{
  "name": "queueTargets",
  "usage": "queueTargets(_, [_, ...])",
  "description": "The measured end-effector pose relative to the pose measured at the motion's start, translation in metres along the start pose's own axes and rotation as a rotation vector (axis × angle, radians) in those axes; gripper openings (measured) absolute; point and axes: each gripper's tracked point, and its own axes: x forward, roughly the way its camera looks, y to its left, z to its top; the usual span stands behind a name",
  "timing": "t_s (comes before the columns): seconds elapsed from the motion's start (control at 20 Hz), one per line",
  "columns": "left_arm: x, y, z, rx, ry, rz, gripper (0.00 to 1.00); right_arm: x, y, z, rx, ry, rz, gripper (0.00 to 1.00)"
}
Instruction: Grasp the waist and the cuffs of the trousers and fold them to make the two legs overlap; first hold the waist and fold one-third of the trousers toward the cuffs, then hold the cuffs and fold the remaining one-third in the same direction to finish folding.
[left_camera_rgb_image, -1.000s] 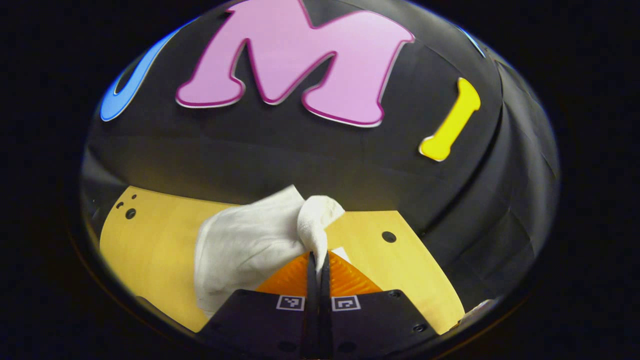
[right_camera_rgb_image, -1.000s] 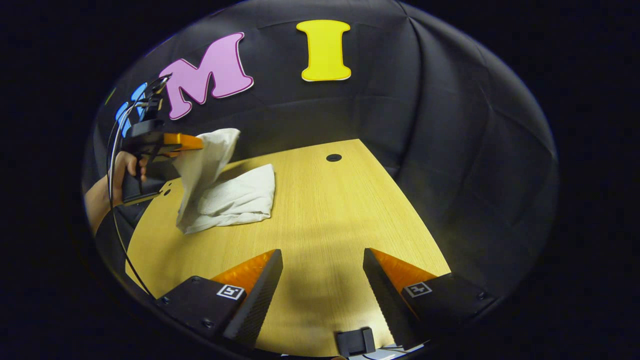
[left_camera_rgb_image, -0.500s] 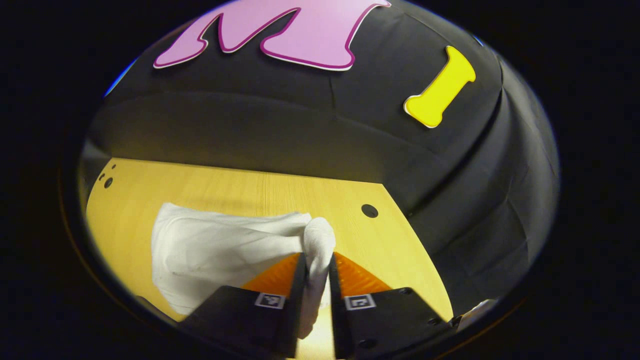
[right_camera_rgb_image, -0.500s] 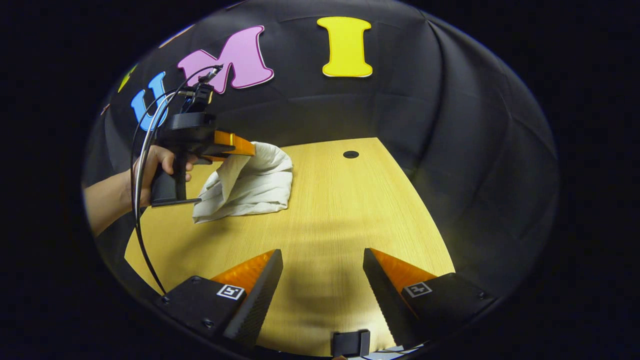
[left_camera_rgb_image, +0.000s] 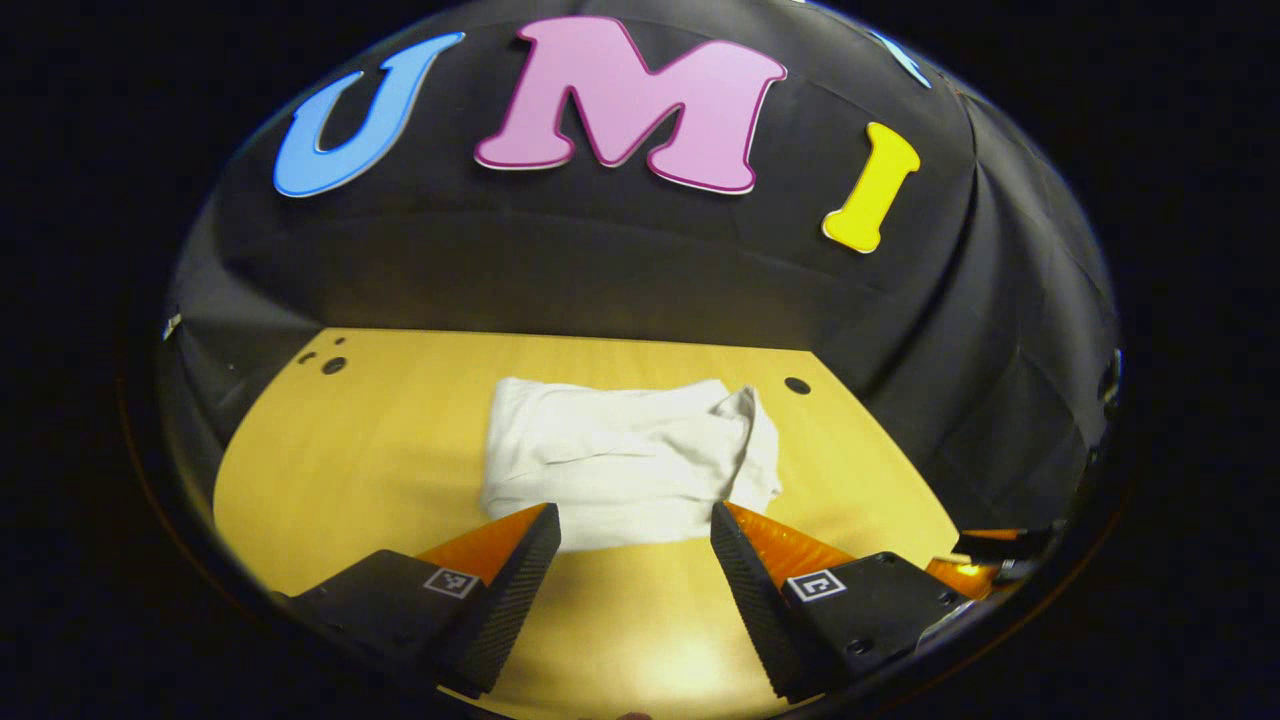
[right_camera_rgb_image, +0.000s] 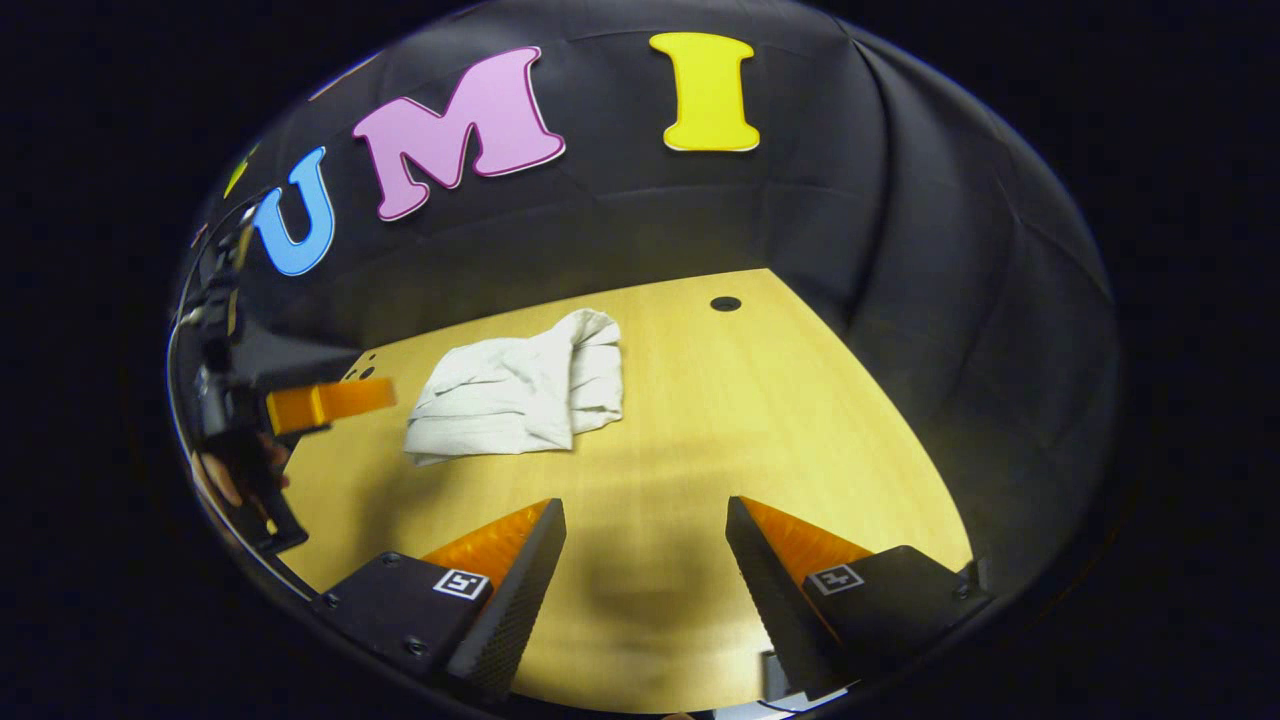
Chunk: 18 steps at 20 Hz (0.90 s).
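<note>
On the light wooden tabletop (left_camera_rgb_image: 330, 470) the white cloth trousers (left_camera_rgb_image: 625, 460) are seen folded up; both left gripper (left_camera_rgb_image: 635, 560) and right gripper (right_camera_rgb_image: 645, 560) are spread apart, empty. Folding looks finished, maybe one loose edge needs tidying.

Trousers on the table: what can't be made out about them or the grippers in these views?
- Trousers: waist and cuffs are lost inside the bundle; layers underneath are hidden in both views.
- Left gripper, right gripper view: small at the edge, blurred; the hand holding it is mostly cut off.
- Right gripper, left gripper view: cut off by the edge.
</note>
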Motion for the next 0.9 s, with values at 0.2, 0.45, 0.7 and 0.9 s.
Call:
queueTargets(0.2, [-0.071, 0.056, -0.004, -0.008, -0.076, 0.073, 0.96, -0.005, 0.040, 0.001, 0.057, -0.017, 0.016, 0.99])
queueTargets(0.45, [-0.134, 0.098, -0.019, 0.000, -0.146, 0.117, 0.96, -0.021, 0.074, -0.022, 0.040, -0.009, 0.009, 0.99])
queueTargets(0.7, [-0.181, 0.135, -0.037, -0.039, -0.160, 0.163, 0.96, -0.049, 0.129, -0.028, 0.021, -0.038, 0.059, 0.99])
queueTargets(0.9, [-0.212, 0.166, -0.034, -0.062, -0.199, 0.219, 0.96, -0.071, 0.164, -0.015, -0.075, -0.119, 0.078, 0.99])
